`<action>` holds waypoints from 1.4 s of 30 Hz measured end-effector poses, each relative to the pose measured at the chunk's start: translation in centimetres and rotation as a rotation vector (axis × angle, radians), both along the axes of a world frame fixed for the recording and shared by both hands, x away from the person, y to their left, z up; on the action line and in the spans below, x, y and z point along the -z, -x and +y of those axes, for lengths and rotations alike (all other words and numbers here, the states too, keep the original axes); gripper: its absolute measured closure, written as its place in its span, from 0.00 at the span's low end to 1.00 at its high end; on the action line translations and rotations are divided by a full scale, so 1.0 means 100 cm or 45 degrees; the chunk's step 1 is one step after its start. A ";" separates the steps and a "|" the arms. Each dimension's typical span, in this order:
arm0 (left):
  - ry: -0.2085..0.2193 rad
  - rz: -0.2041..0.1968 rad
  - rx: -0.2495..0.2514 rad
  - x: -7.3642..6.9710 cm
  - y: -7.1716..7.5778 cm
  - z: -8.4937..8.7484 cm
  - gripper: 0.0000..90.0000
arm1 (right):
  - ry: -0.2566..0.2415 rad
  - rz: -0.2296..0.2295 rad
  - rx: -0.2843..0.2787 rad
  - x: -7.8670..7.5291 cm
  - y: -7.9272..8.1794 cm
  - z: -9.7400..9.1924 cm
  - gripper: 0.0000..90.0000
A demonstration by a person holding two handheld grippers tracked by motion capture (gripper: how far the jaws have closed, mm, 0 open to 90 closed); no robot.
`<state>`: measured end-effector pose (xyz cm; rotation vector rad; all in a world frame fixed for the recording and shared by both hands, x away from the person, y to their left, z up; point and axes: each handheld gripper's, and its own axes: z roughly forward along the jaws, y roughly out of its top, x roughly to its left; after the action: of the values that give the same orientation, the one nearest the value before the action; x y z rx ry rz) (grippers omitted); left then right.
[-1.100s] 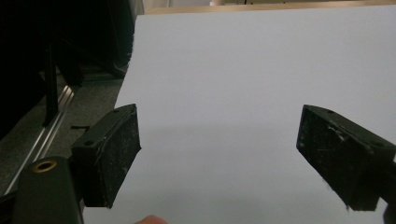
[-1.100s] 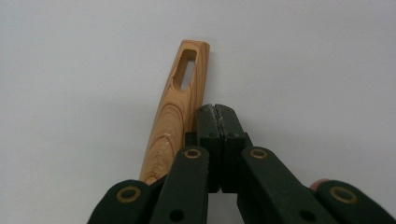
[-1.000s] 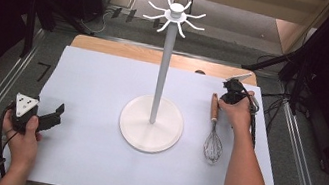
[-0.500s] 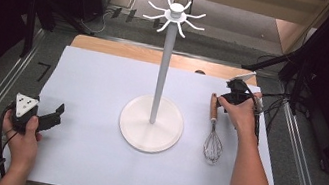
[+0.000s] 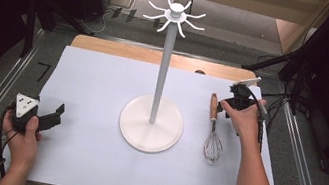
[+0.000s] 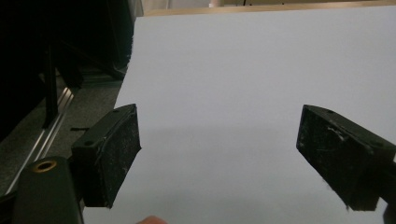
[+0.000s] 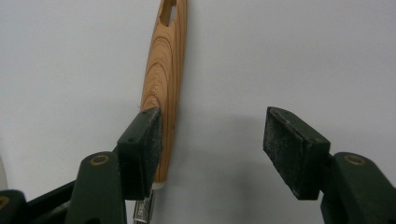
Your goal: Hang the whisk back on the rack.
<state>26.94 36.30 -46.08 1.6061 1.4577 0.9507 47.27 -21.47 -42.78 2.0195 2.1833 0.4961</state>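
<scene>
High view looks down over the stand [image 5: 151, 121]; right gripper view sits close on the whisk [image 7: 164, 88], shared with it.

Left gripper [image 5: 49, 116]: black body, grey three-cornered plate with dark dots on top, black cable trailing off it. Right gripper [image 5: 223, 107]: same build, pale plate. Jaws are black blocks with scuffed, white-flecked pads [image 7: 150, 140], brass-ringed screws at the arm pivots. Forearms bare, no sleeves.
</scene>
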 end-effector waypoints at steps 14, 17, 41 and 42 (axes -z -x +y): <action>-0.005 0.000 0.000 0.000 0.000 -0.001 0.16 | 0.006 0.022 0.005 -0.005 0.019 -0.003 0.44; -0.003 0.000 0.000 0.000 0.000 -0.001 0.16 | -0.001 0.038 0.016 -0.005 0.022 -0.003 0.45; -0.002 0.010 -0.001 0.000 -0.001 0.000 0.16 | -0.027 0.141 -0.045 0.003 0.035 0.017 0.57; -0.002 0.009 -0.001 0.000 -0.001 0.000 0.16 | -0.029 0.146 -0.051 0.003 0.035 0.018 0.57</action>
<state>27.00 36.27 -46.08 1.6111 1.4627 0.9477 43.75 -19.71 -43.11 2.0678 2.2981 0.4218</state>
